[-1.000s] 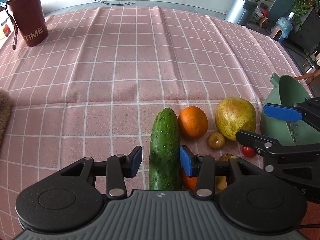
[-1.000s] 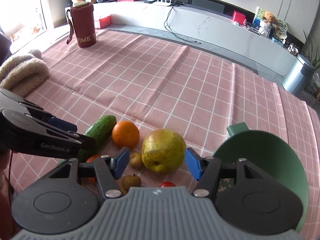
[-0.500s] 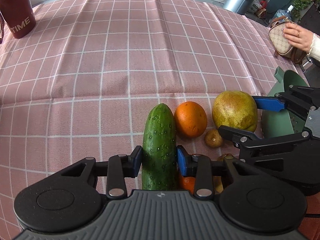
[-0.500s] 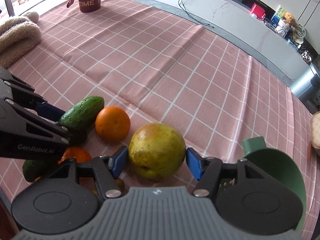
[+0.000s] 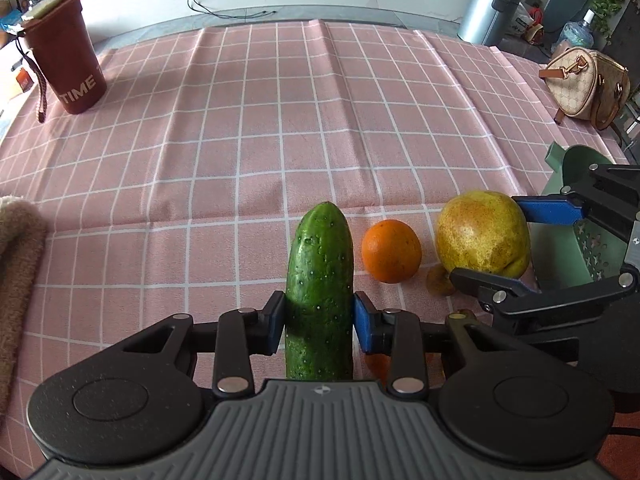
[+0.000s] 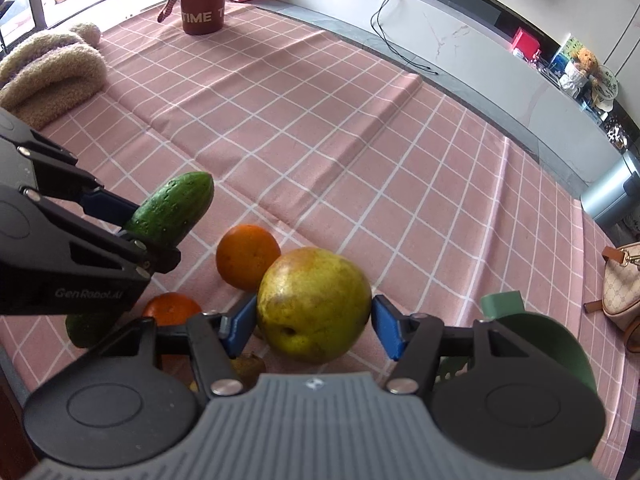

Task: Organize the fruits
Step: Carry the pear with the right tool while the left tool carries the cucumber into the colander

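My left gripper (image 5: 319, 322) is shut on a green cucumber (image 5: 320, 280) and holds it lifted above the pink checked cloth; the cucumber also shows in the right wrist view (image 6: 172, 210). My right gripper (image 6: 314, 326) is shut on a big yellow-green pear (image 6: 314, 304), seen in the left wrist view too (image 5: 482, 232). An orange (image 5: 391, 250) lies between them, and a second orange (image 6: 172, 308) lies nearer. A small brown fruit (image 5: 438, 280) sits by the pear. A green colander (image 5: 576, 236) stands at the right.
A dark red cup marked TIME (image 5: 64, 56) stands at the far left. A fuzzy beige cloth (image 6: 48, 76) lies at the left edge. A patterned handbag (image 5: 584, 84) sits at the far right. A metal bin (image 5: 488, 12) stands beyond the table.
My left gripper closed on the cucumber and raised it. My right gripper moved onto the pear and closed on it. The hand by the handbag is gone.
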Demonstrator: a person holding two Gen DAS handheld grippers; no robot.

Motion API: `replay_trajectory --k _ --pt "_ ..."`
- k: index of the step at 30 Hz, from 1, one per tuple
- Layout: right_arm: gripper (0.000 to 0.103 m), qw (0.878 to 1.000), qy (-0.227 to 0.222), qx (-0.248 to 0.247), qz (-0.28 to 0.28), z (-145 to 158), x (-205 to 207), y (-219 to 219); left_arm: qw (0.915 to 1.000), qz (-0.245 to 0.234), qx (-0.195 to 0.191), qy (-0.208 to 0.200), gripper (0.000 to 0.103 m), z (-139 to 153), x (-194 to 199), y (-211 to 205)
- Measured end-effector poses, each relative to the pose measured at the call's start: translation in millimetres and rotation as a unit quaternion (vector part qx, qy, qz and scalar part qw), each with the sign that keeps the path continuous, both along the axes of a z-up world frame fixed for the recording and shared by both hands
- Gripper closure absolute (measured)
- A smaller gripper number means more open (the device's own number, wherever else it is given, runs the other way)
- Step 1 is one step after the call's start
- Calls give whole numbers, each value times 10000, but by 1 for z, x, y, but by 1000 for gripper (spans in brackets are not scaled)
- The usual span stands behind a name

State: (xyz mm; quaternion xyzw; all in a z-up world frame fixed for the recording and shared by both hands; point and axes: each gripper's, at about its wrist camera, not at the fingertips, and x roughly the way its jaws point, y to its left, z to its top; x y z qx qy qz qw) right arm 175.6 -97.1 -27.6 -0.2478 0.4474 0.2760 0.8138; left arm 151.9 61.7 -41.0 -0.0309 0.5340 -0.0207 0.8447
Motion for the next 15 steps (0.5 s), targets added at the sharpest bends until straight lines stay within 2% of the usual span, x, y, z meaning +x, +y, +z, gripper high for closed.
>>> replay_trajectory --k 10,15 --pt "44 9986 -246 203 418 48 -31 -6 9963 66 85 -855 63 68 -32 -8" --pt "44 9970 -385 167 652 78 -46 -24 9921 -73 -321 -1209 63 102 -40 -26"
